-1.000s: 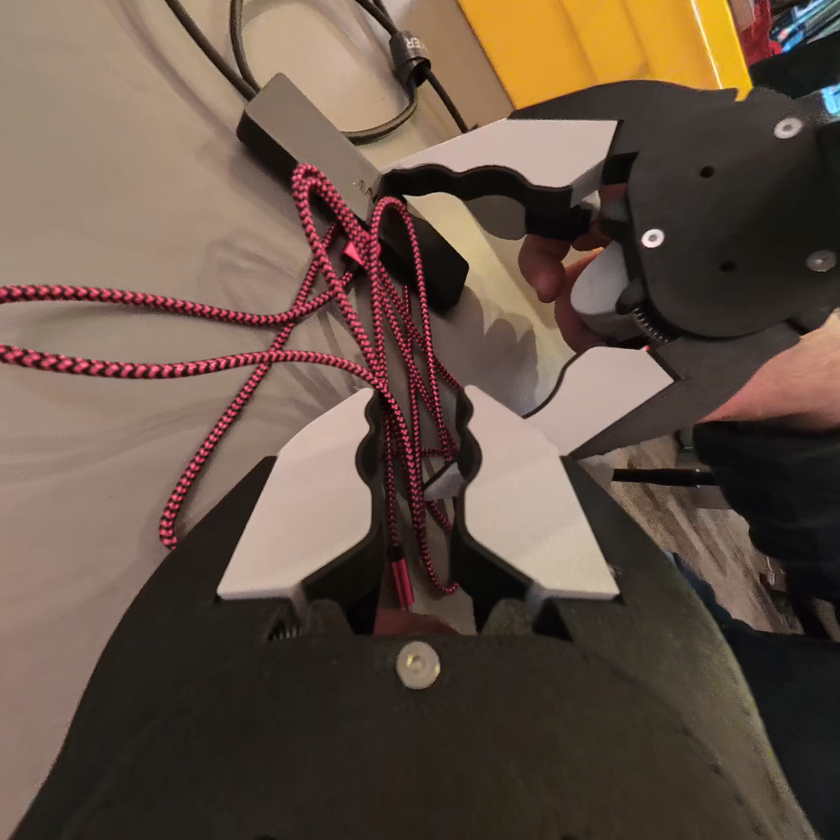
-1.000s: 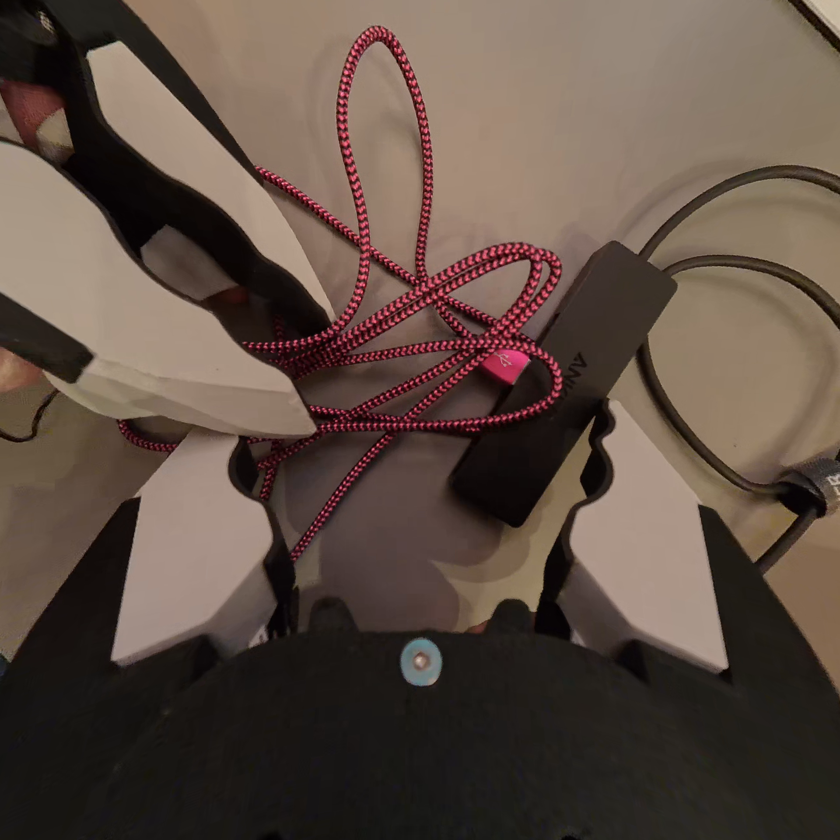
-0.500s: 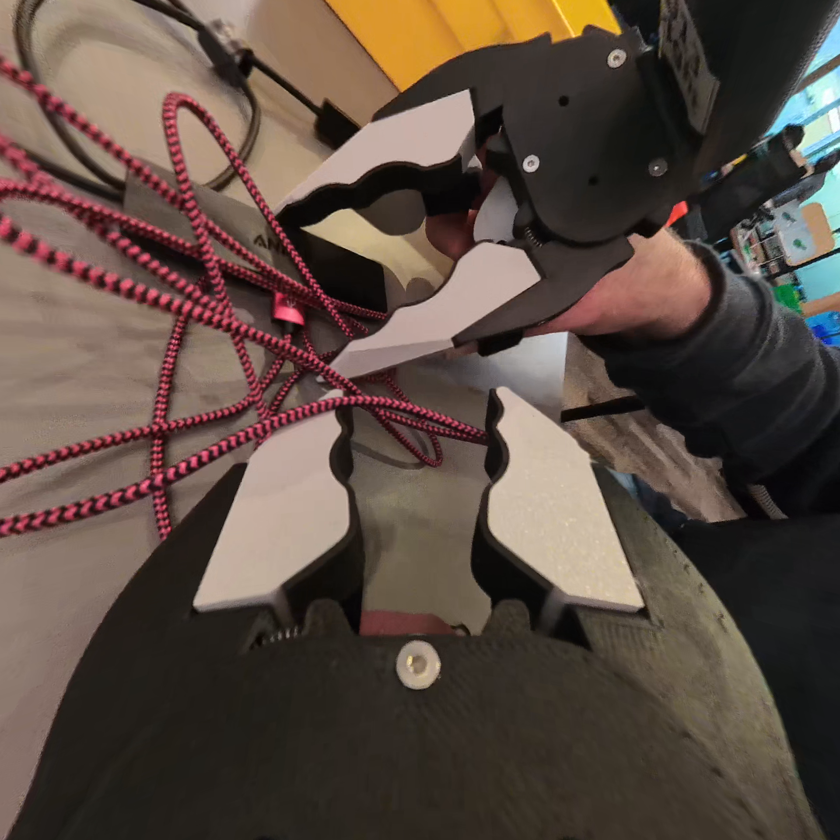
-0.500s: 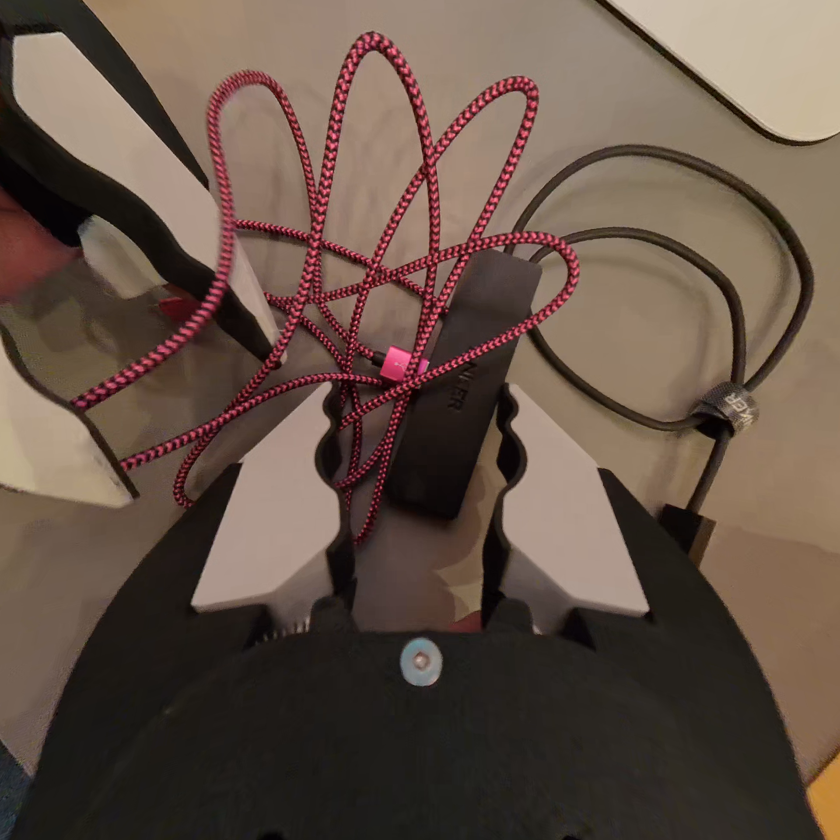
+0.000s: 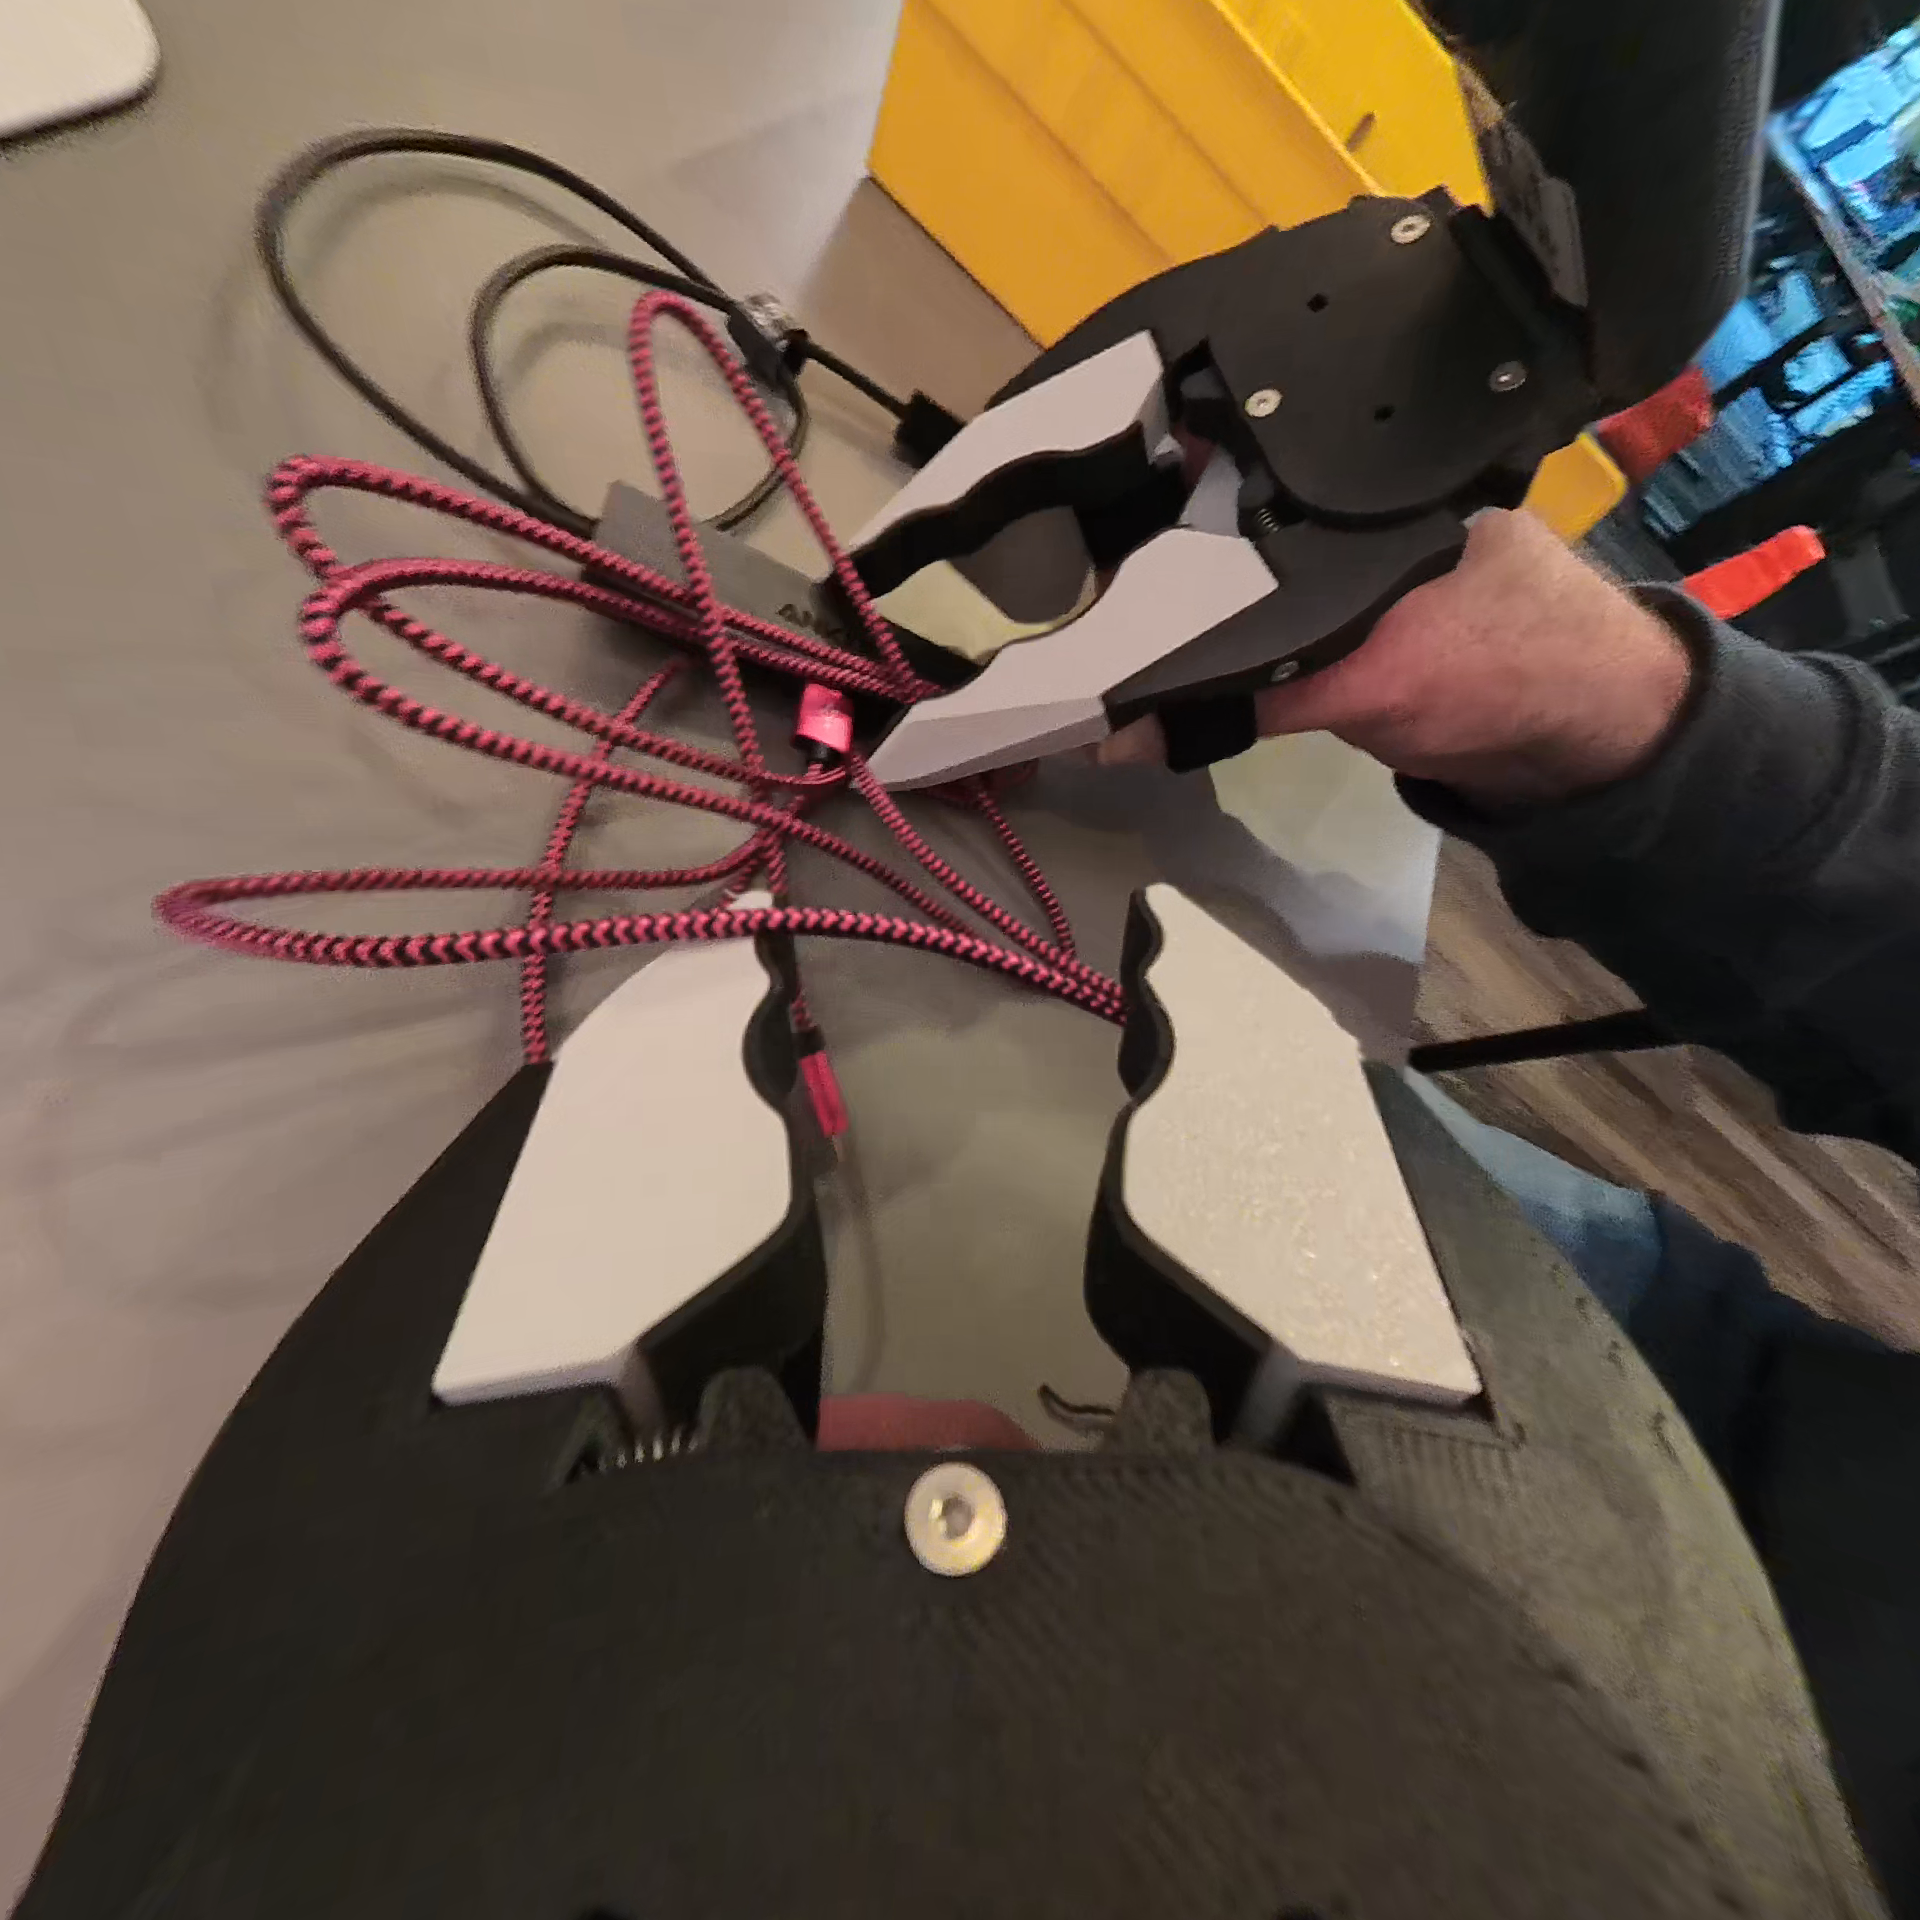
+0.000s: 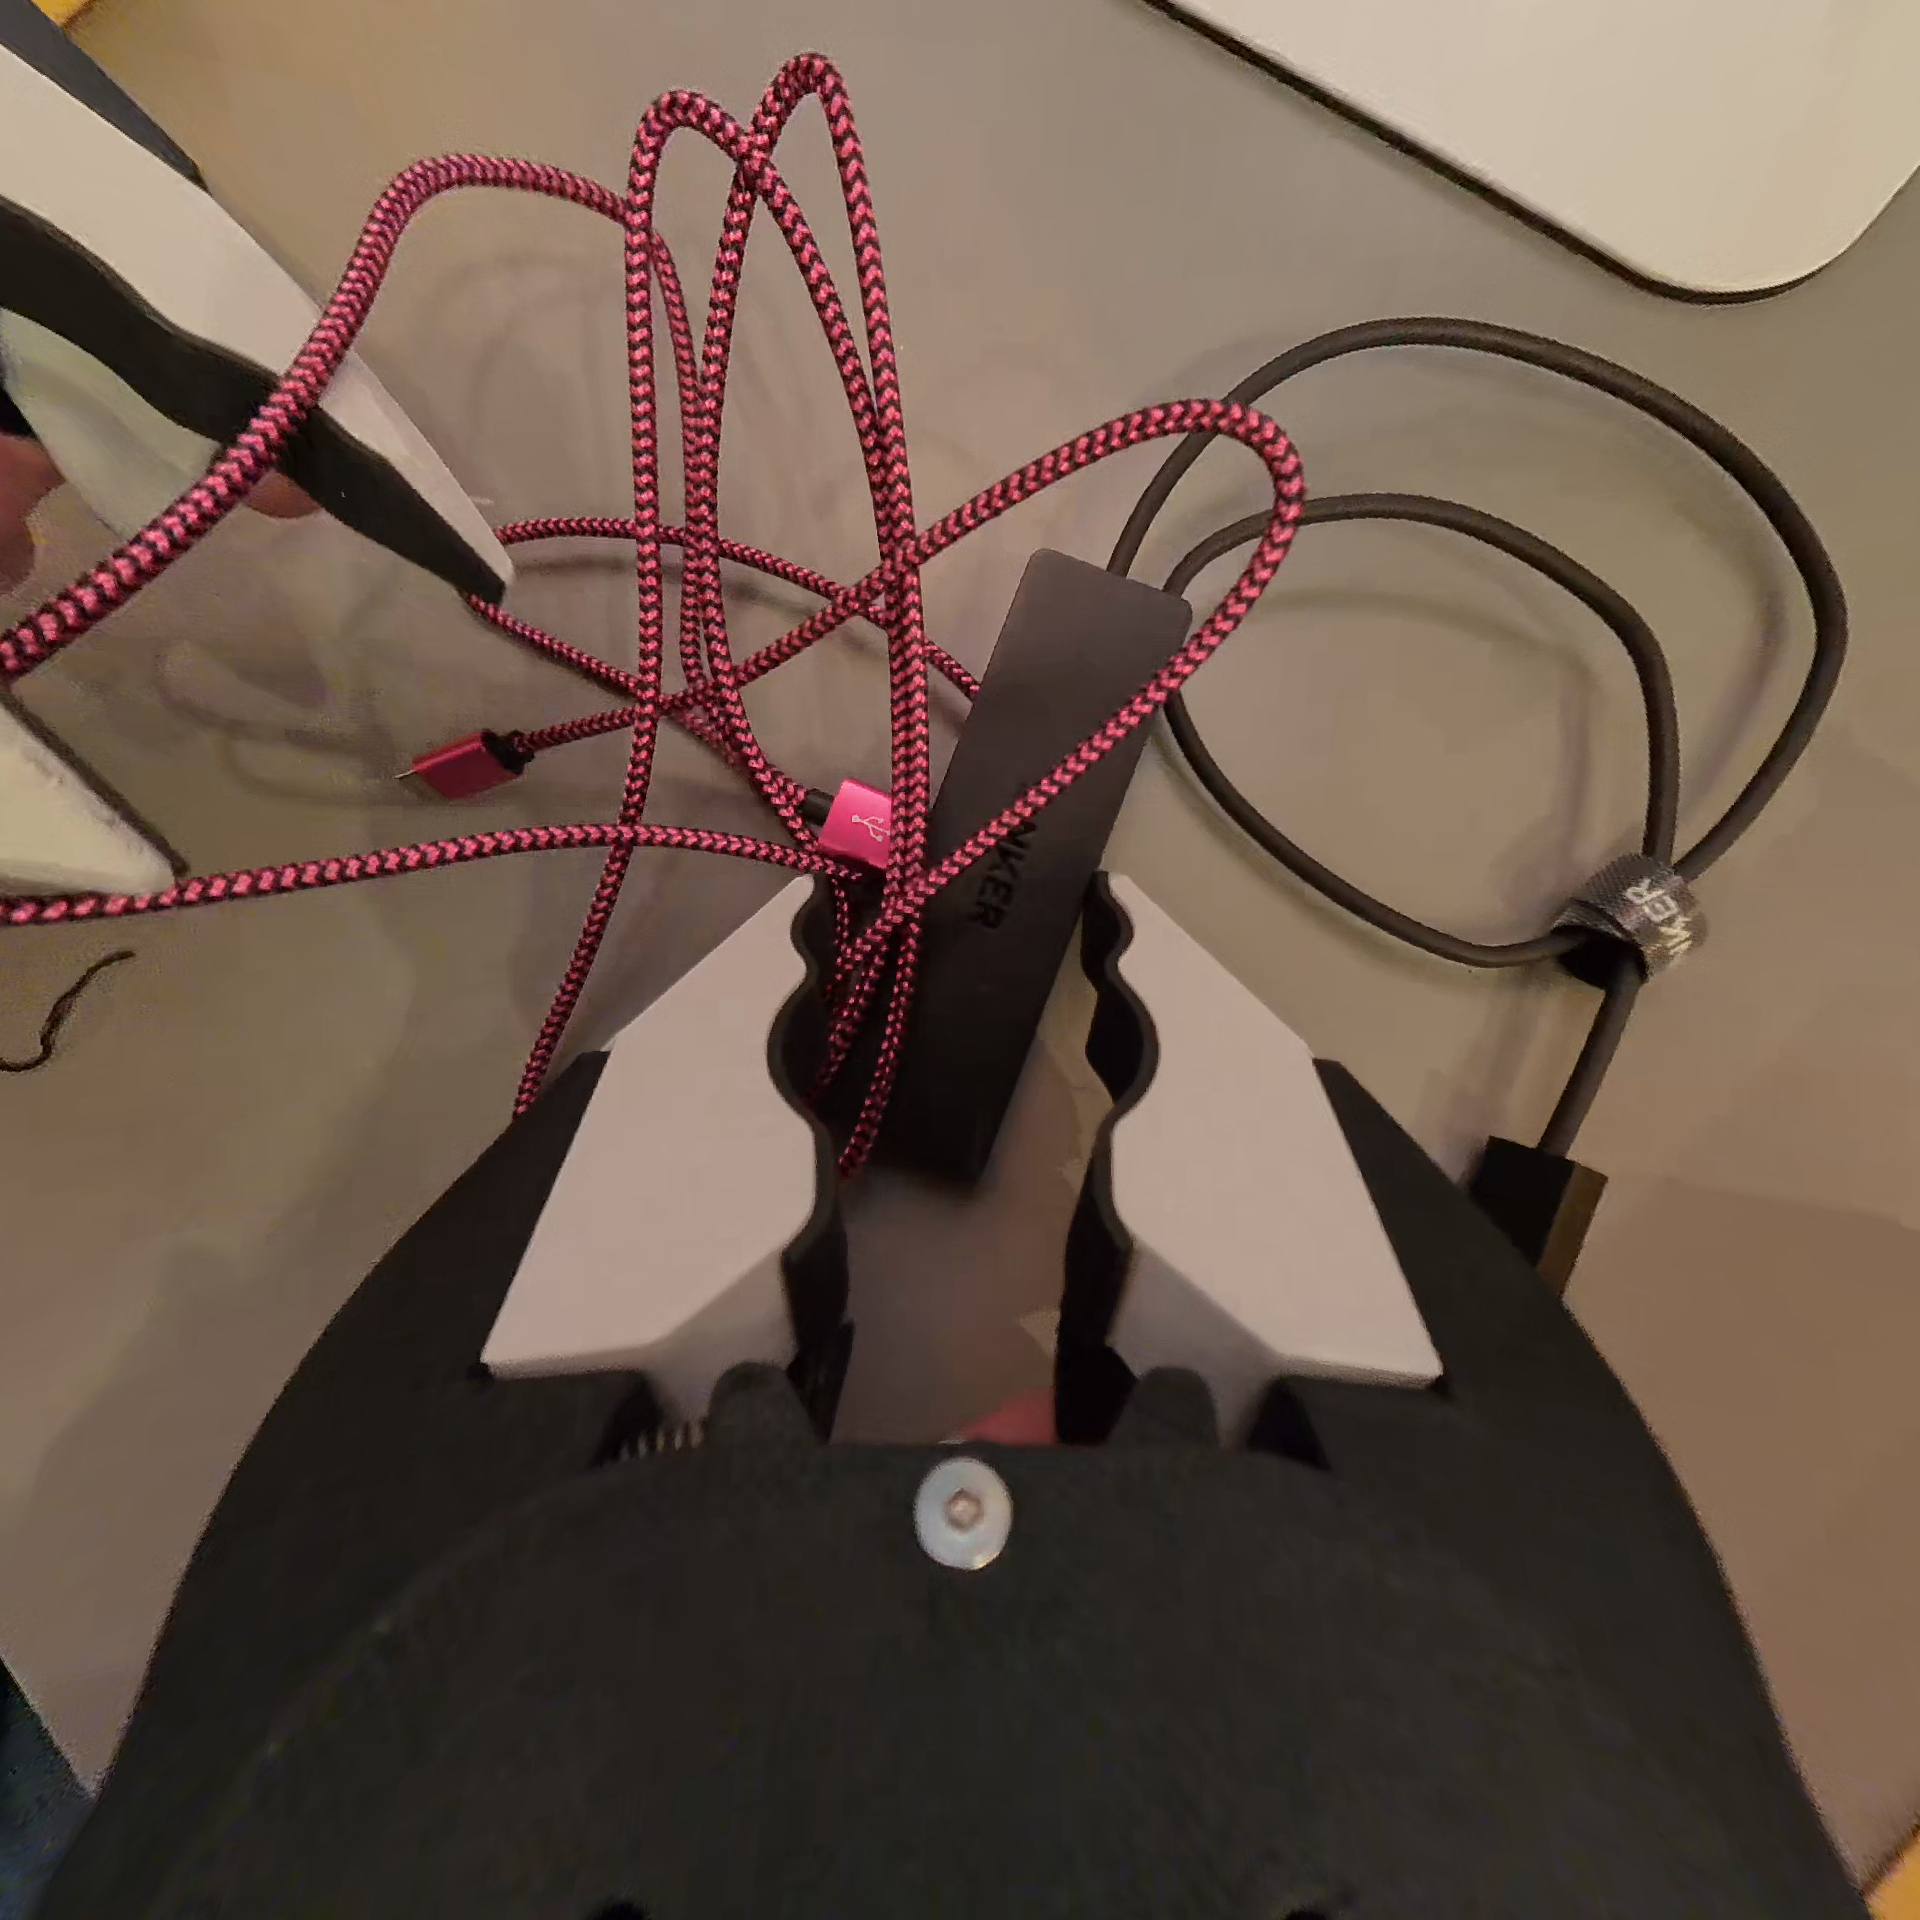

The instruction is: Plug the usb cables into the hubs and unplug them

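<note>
A black USB hub (image 6: 1049,790) lies on the grey table, also in the left wrist view (image 5: 707,561). A pink-and-black braided cable (image 6: 727,416) loops over it. Its pink USB plug (image 6: 857,826) sits against the hub's side and looks plugged in. My right gripper (image 6: 951,899) is shut on the hub's near end, with cable strands caught beside it; it also shows in the left wrist view (image 5: 868,660). My left gripper (image 5: 956,925) is open, with a strand draped across its fingertips. The small red connector (image 5: 821,1091) hangs free by its left finger.
The hub's black lead (image 6: 1714,582) coils to the right, tied by a strap (image 6: 1631,914), and ends in a black plug (image 6: 1548,1195). A white flat device (image 6: 1558,125) lies beyond. A yellow box (image 5: 1143,156) stands past the table edge.
My right gripper has narrowed from wide open and closed around the hub's end. My left gripper has opened, let go of the cable end and drawn back.
</note>
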### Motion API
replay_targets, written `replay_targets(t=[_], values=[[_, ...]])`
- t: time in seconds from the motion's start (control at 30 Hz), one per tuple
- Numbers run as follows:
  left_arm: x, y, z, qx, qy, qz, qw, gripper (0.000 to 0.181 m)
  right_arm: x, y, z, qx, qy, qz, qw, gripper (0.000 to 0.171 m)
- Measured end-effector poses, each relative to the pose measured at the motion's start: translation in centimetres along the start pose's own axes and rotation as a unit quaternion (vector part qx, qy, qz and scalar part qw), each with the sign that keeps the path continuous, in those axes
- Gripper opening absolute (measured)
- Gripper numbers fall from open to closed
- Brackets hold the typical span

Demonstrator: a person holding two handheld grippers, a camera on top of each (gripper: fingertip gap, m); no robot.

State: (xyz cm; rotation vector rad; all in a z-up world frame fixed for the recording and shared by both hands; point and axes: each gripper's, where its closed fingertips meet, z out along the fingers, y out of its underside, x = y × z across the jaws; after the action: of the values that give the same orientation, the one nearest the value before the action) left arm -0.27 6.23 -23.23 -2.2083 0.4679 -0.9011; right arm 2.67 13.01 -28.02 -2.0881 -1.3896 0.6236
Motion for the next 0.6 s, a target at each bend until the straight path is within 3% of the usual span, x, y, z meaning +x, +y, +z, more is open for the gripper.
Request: replay_targets(t=[0.13, 0.33, 0.6], values=[[-0.6, -0.6, -1.8, 0.040, -0.045, 0.016, 0.998, 0.057, 0.3, -0.9, -1.3, 0.029, 0.001, 0.014, 0.999, 0.035], [-1.3, -2.1, -4.3, 0.130, -0.089, 0.012, 0.988, 0.056, 1.1, -3.3, -4.0, 0.081, -0.011, 0.045, 0.996, 0.034], [-2.2, -2.6, -6.2, 0.208, -0.107, -0.001, 0.972, 0.051, 3.0, -9.7, -12.1, 0.219, -0.011, 0.106, 0.970, 0.033]])
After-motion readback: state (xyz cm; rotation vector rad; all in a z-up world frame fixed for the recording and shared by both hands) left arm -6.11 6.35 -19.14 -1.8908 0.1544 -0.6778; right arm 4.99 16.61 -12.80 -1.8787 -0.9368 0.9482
